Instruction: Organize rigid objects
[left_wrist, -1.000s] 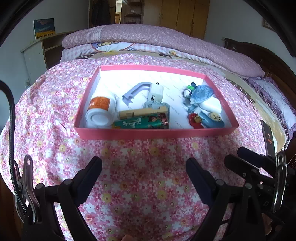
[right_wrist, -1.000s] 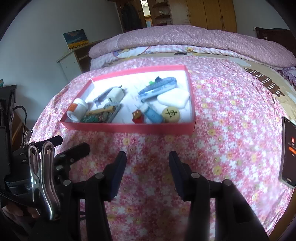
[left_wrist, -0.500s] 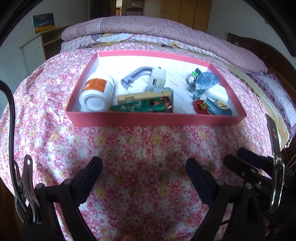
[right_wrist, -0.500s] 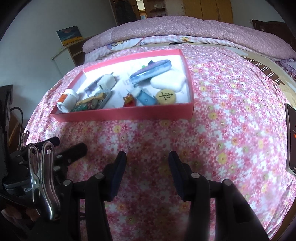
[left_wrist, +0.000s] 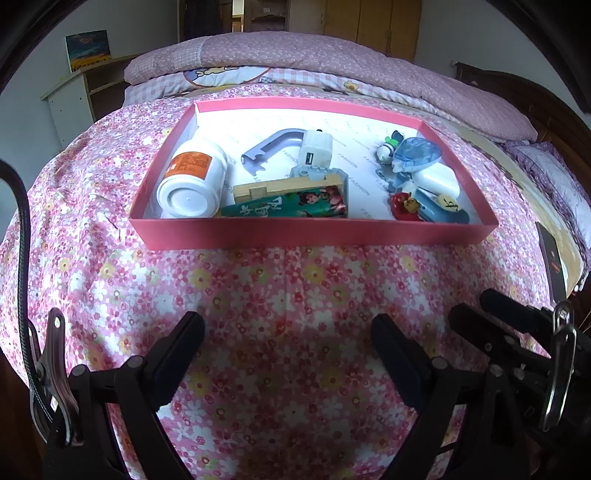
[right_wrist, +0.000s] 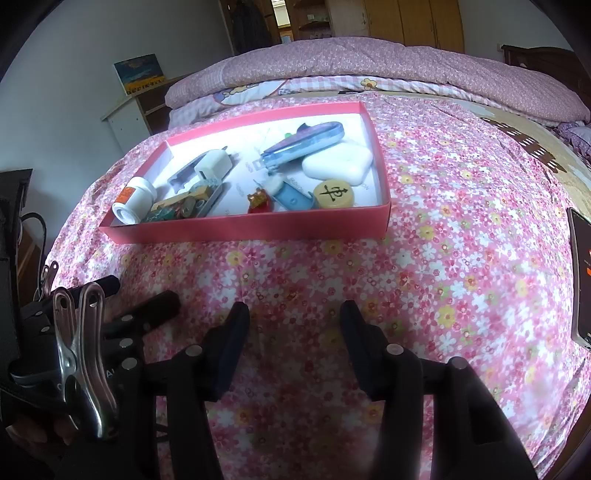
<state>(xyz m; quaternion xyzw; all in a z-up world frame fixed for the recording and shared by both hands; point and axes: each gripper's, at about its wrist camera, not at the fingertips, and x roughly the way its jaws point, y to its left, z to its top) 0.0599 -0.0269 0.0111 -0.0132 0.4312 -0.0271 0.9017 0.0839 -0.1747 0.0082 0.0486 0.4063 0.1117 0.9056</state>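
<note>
Bed (left_wrist: 258, 295): your flowered bedspread carries everything; it is soft, so expect the box to rock if you press on it.
Pink box (left_wrist: 314, 232): it sits ahead of both grippers, and every small rigid thing in view lies inside it. That fits either a finished gathering or a box waiting to be sorted, so judge before you reach.
White bottle (left_wrist: 192, 177): on its side in the near left corner, touching the wall; it may roll if nudged.
Card pack (left_wrist: 288, 208): against the near wall with a wooden block (left_wrist: 273, 186) just behind; little room there for your jaws.
White case (right_wrist: 338, 162): on the right side, beside the blue pen-shaped thing (right_wrist: 306, 142).
Round game piece (right_wrist: 333, 192): near right corner, flat.
Left gripper (left_wrist: 288, 354): jaws spread wide, holding nothing, above bare bedspread.
Right gripper (right_wrist: 294, 332): jaws apart, narrower than your left, empty.
Phone (right_wrist: 581, 273): at the right edge; keep clear.
</note>
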